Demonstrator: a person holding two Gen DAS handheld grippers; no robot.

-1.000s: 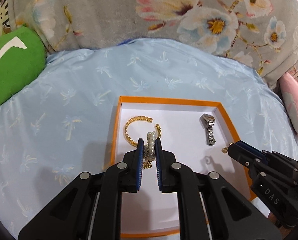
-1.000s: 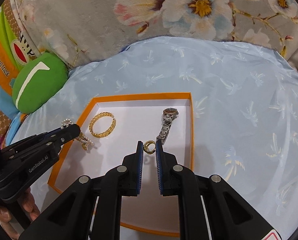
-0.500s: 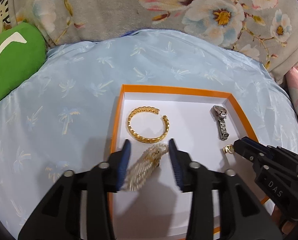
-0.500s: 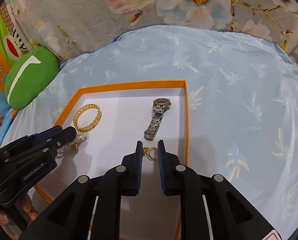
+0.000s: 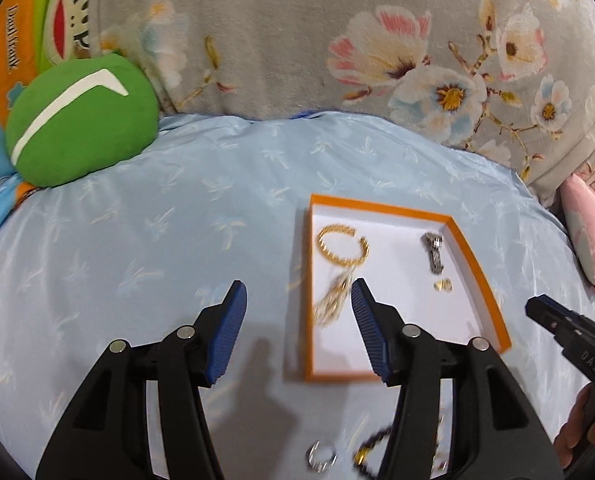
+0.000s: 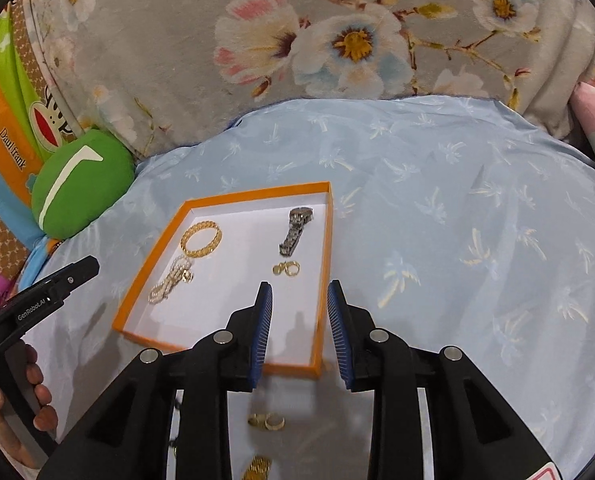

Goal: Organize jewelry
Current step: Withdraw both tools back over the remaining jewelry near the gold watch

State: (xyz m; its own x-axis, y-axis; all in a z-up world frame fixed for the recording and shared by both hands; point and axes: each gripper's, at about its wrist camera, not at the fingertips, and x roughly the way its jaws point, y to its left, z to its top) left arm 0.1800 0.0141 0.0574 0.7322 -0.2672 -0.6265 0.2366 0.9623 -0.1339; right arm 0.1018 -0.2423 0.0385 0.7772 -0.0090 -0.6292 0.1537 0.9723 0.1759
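Note:
An orange-rimmed white tray (image 5: 482, 278) (image 6: 324, 264) lies on the blue bedcover. In it lie a gold bangle (image 5: 343, 245) (image 6: 200, 239), a pearl bracelet (image 5: 333, 299) (image 6: 170, 281), a silver watch (image 5: 433, 251) (image 6: 295, 230) and gold earrings (image 5: 443, 285) (image 6: 286, 269). My left gripper (image 5: 295, 306) is open and empty, held over the tray's left edge. My right gripper (image 6: 299, 312) is open and empty above the tray's near right corner. Loose pieces lie near me: a silver ring (image 5: 320, 456), a dark beaded chain (image 5: 371, 446), gold earrings (image 6: 266, 421) and a gold piece (image 6: 257, 468).
A green cushion (image 5: 79, 122) (image 6: 79, 184) sits at the back left. A floral blanket (image 5: 337, 40) rises behind the bedcover. A pink pillow (image 5: 591, 236) lies at the right. Each view shows the other gripper at its side: the right gripper (image 5: 569, 340), the left gripper (image 6: 37, 304).
Both grippers opened and drew back and up from the tray. The left one let go of the pearl bracelet, the right one let go of the gold earrings; both now lie in the tray.

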